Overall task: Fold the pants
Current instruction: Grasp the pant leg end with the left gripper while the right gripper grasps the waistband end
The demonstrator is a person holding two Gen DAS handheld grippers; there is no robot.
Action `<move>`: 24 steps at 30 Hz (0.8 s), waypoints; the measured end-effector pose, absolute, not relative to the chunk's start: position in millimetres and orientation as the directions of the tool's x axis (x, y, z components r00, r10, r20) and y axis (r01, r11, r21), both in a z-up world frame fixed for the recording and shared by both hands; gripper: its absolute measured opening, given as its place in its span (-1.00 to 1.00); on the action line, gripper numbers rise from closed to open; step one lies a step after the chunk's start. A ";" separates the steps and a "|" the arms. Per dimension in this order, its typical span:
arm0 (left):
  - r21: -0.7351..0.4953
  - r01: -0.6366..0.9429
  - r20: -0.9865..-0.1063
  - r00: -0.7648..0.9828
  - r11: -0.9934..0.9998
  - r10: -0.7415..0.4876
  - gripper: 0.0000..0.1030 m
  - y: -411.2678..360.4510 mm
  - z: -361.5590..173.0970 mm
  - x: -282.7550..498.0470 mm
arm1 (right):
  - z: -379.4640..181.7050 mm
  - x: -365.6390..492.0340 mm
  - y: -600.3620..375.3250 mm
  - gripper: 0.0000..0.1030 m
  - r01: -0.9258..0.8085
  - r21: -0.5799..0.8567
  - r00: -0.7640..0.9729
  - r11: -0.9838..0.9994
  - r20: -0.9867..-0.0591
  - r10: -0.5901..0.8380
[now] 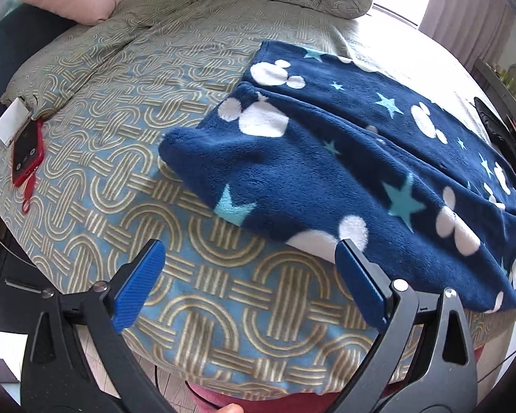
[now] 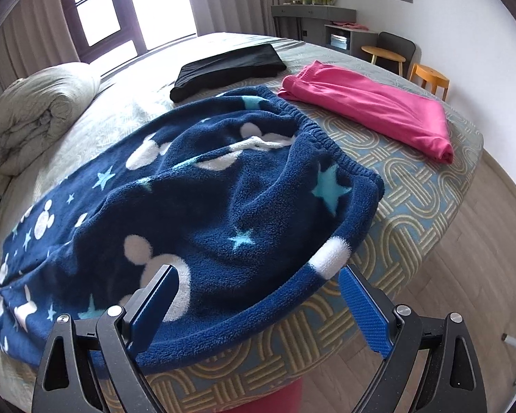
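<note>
Claws both gape wide at lower frame, my left gripper (image 1: 249, 246) beside the fleece pants (image 1: 344, 158), my right gripper (image 2: 258, 275) straddling their hem, only its view showing pink pants (image 2: 371, 106).

Left wrist view looks forward between its spread fingers (image 1: 156, 275), close above the bed (image 1: 120, 130), with the pants (image 1: 326, 158) ahead and right of the claw. Right wrist view faces the window (image 2: 99, 10), low over the pants (image 2: 206, 189). Both views share the pants and bed.
</note>
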State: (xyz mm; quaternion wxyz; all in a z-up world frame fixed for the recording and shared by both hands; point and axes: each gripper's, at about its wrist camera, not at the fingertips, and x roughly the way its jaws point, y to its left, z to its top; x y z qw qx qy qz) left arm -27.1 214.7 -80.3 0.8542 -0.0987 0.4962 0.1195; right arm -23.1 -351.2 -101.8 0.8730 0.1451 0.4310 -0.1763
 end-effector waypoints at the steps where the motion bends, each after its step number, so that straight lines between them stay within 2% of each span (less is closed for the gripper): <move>1: -0.062 -0.306 -0.876 0.473 0.950 0.095 0.91 216.4 -83.8 -25.5 | -102.0 -23.1 -349.2 0.86 0.429 0.097 0.566 0.898 -0.804 -0.183; 13: -0.204 -0.352 -0.900 0.436 0.913 -0.033 0.57 237.9 -120.9 23.6 | -111.3 -28.2 -356.9 0.86 0.472 0.075 0.532 0.878 -0.819 -0.215; 15: -0.212 -0.362 -0.895 0.445 0.908 -0.032 0.32 241.4 -121.1 29.8 | -110.7 -30.0 -359.3 0.86 0.481 0.071 0.529 0.874 -0.818 -0.224; 17: -0.214 -0.356 -0.892 0.451 0.910 -0.033 -0.52 243.7 -119.2 34.6 | -110.6 -31.9 -362.3 0.86 0.493 0.070 0.527 0.867 -0.817 -0.233; 18: -0.220 -0.355 -0.891 0.453 0.909 -0.039 -0.64 245.5 -118.2 35.5 | -111.2 -32.3 -364.0 0.86 0.499 0.067 0.523 0.864 -0.818 -0.239; 20: -0.236 -0.350 -0.883 0.467 0.906 -0.049 -0.73 246.8 -114.2 35.3 | -112.3 -33.4 -367.1 0.86 0.509 0.066 0.518 0.858 -0.820 -0.244; 24: -0.233 -0.332 -0.860 0.510 0.914 -0.033 -0.75 245.2 -96.1 22.8 | -114.6 -38.0 -375.2 0.86 0.532 0.085 0.517 0.842 -0.820 -0.244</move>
